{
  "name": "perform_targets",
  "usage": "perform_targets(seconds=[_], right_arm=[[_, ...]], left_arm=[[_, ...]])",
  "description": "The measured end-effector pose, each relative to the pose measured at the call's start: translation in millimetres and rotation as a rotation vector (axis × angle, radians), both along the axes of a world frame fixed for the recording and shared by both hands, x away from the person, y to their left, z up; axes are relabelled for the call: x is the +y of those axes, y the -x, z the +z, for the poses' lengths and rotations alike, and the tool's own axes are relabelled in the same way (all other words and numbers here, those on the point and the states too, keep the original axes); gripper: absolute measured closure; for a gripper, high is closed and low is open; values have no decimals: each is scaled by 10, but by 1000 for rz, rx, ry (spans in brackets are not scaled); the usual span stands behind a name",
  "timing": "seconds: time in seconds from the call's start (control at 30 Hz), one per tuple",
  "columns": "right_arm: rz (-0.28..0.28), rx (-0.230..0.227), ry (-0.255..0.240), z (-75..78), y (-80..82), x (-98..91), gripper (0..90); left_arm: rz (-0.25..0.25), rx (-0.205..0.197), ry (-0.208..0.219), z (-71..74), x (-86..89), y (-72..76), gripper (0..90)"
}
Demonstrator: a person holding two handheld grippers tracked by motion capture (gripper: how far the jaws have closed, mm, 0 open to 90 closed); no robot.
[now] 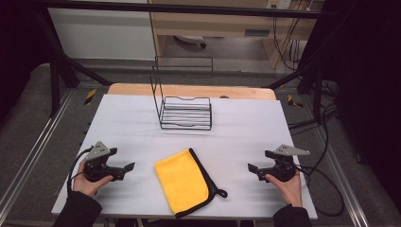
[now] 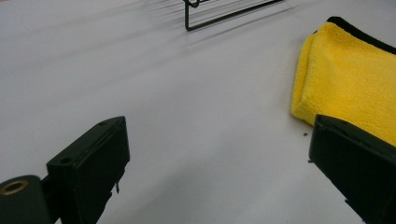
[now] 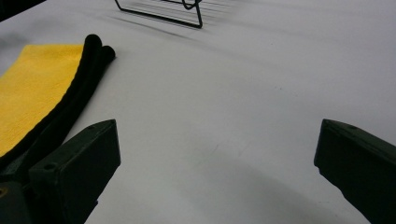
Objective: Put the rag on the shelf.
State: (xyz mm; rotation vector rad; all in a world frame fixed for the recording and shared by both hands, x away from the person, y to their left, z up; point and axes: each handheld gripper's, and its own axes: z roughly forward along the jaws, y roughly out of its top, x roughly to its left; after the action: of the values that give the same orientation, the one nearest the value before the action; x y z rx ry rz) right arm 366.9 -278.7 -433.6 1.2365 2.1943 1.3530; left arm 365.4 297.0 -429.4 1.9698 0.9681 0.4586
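High view: cloth (image 1: 182,182), yellow with a black edge, lies flat at the near middle of the surface (image 1: 127,118). Left gripper (image 1: 128,167) and right gripper (image 1: 252,167) flank it, jaws wide, holding nothing. Rack (image 1: 186,112) stands farther back.

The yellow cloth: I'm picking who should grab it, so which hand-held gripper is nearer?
Left. The left hand-held gripper sits just off the yellow cloth and its folded edge; the right hand-held gripper is farther, beyond its black-trimmed side.
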Motion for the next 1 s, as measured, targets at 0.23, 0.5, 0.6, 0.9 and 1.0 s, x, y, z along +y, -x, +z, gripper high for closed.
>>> perform_targets(seconds=[0.23,0.5,0.6,0.9,1.0], right_arm=[[-3,1,3,10,-5,5,8],[8,7,11,21,4,82,9],[11,16,23,8,3,126,9],[39,11,46,21,4,277,9],[44,12,47,31,9,317,10]], left_arm=[[-5,0,5,20,-57,2,48],[-31,9,-1,21,-182,30,46],[-36,14,-12,15,-230,38,47],[-26,55,-3,13,-408,40,70],[-20,69,13,15,-475,42,89]])
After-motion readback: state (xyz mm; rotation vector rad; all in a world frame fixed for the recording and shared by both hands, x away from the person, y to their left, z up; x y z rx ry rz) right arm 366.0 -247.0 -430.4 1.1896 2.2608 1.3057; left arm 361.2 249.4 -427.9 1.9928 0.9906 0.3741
